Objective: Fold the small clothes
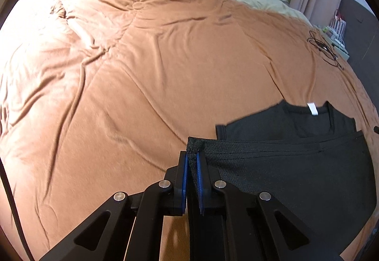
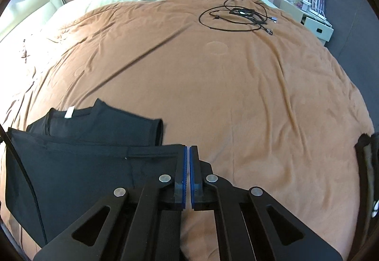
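The black shirt (image 1: 296, 161) lies on the brown blanket (image 1: 165, 59), its lower part lifted and folded toward the collar, where a white tag (image 1: 312, 108) shows; the left gripper (image 1: 192, 159) is clenched on the hem's left corner, cloth pinched between its blue pads (image 1: 185, 178); the right gripper (image 2: 188, 152) grips the hem's right corner, its fingers nearly together; a black cable (image 2: 236, 15) lies coiled well apart on the far blanket.

Each hand-held gripper (image 1: 192, 156) (image 2: 188, 150) has matte black linkage arms, silver round screws (four visible) and blue finger pads
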`<state>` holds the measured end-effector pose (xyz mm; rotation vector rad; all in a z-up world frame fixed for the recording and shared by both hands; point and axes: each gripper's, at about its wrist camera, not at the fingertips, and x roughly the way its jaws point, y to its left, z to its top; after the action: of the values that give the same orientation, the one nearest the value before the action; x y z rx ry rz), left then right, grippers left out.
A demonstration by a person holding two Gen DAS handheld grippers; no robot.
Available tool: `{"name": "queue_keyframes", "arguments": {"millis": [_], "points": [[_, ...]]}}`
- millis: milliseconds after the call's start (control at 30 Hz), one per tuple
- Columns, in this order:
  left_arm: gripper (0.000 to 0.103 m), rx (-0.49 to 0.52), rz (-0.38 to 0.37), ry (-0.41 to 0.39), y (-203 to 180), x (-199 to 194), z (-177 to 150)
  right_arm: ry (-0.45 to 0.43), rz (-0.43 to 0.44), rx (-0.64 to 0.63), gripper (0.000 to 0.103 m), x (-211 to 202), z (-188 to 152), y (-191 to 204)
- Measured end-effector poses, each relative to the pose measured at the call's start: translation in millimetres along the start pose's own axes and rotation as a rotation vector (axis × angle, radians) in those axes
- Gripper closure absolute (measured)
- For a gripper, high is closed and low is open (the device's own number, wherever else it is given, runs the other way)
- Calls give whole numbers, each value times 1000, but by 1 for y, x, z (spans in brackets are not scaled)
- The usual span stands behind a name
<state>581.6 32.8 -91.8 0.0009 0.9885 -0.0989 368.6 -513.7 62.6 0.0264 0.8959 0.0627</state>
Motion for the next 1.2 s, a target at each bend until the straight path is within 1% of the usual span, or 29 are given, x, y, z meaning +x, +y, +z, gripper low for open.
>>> {"name": "queue_keyframes", "arguments": {"millis": [67,133,233,333,367,400,433,467,500,533,600,633,700,733,767,800,833,900,967,1100,1200], "points": [[96,-1,6,3,-3,7,9,0,8,6,103,4,8,1],[96,1,12,12,-4,12,14,23,32,25,103,13,11,-1],[96,1,13,28,-4,21,16,77,103,82,103,32,10,-8],[96,8,12,41,-4,30,15,105,161,126,103,48,5,-13],[96,8,9,45,-3,33,15,110,168,133,101,52,4,-13],[96,9,10,49,-2,34,14,114,172,139,97,56,4,-14],[96,10,12,53,-2,36,14,117,174,146,81,59,4,-14],[96,11,14,56,-2,38,14,119,174,151,59,63,4,-14],[96,12,15,57,-2,39,15,113,178,149,50,66,4,-12],[96,13,18,59,-2,41,15,106,184,143,46,67,5,-11],[96,14,20,61,-3,45,17,101,206,127,46,71,7,-9],[96,13,20,60,-3,47,17,99,200,103,46,71,6,-7],[96,9,22,59,-4,49,18,100,172,72,63,73,6,-5],[96,9,22,58,-5,50,19,112,161,56,82,77,6,-2],[96,8,24,56,-6,51,20,115,143,44,90,78,7,1],[96,8,25,55,-7,52,21,109,119,30,92,78,7,2],[96,9,25,53,-7,52,22,99,103,24,96,77,9,4],[96,11,28,47,-9,54,26,80,96,37,99,74,11,3],[96,14,32,40,-10,55,29,60,66,54,101,72,16,-2],[96,20,58,32,-13,61,38,51,28,75,103,75,22,-3],[96,31,75,31,-16,68,44,51,23,84,103,79,24,-2]]}}
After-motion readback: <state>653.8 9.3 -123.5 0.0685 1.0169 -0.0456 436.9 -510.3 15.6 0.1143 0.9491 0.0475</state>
